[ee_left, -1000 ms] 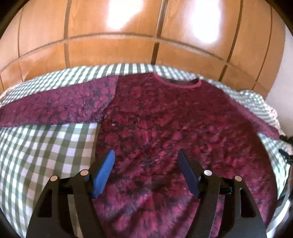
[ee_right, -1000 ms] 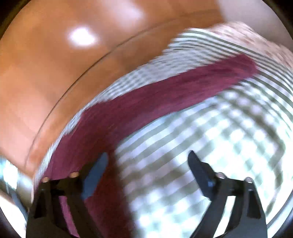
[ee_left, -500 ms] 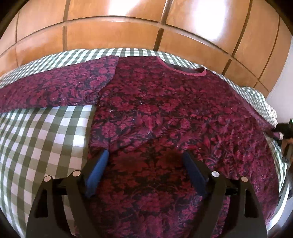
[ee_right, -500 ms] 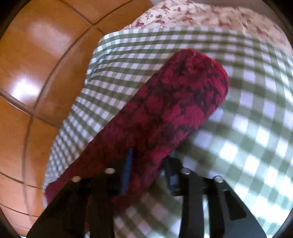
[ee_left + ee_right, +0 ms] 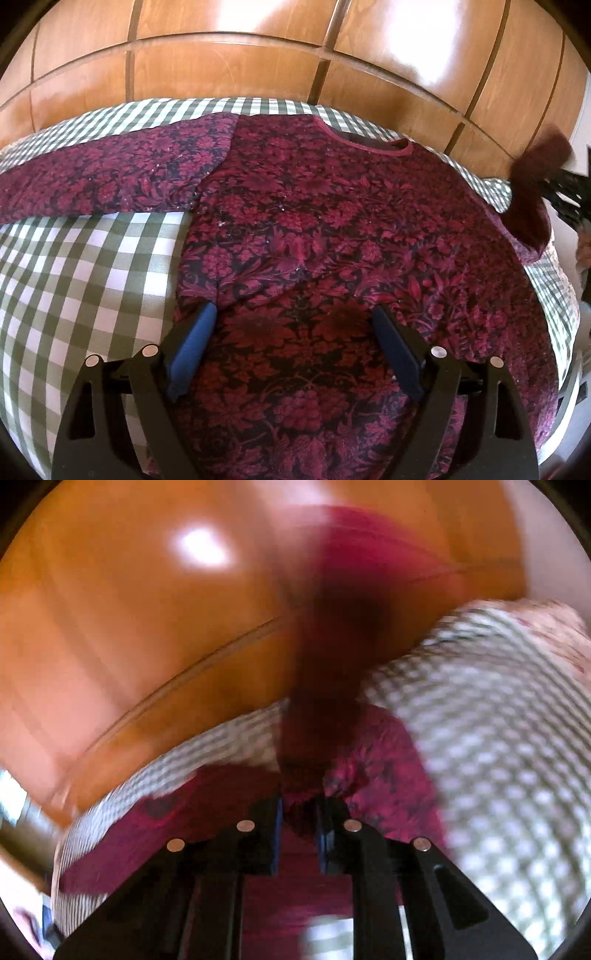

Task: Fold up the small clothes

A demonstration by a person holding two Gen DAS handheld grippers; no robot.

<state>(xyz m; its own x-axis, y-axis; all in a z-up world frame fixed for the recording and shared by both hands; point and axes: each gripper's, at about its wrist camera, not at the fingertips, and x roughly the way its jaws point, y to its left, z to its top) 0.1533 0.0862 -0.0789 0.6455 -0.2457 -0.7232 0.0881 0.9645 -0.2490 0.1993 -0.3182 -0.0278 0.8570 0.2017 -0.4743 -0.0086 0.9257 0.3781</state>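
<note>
The green-and-white checked bedcover (image 5: 85, 280) lies under everything, and spread flat on it, front up with its neckline toward the glossy wooden panelled wall (image 5: 229, 62), is my dark red floral long-sleeved top (image 5: 332, 229). Of its 2 sleeves, the one on my left (image 5: 92, 184) lies stretched out sideways from the top's body, unfolded. The other sleeve (image 5: 532, 184) is lifted off the bedcover at the top's far right shoulder, pinched in my right gripper (image 5: 298, 834), whose jaws are closed tight on the cloth; that view is badly blurred. My left gripper (image 5: 291, 325) hovers over the lower middle of the top, jaws wide apart, holding nothing. I judge the fold barely begun: 1 sleeve is in hand, and everything else remains.
</note>
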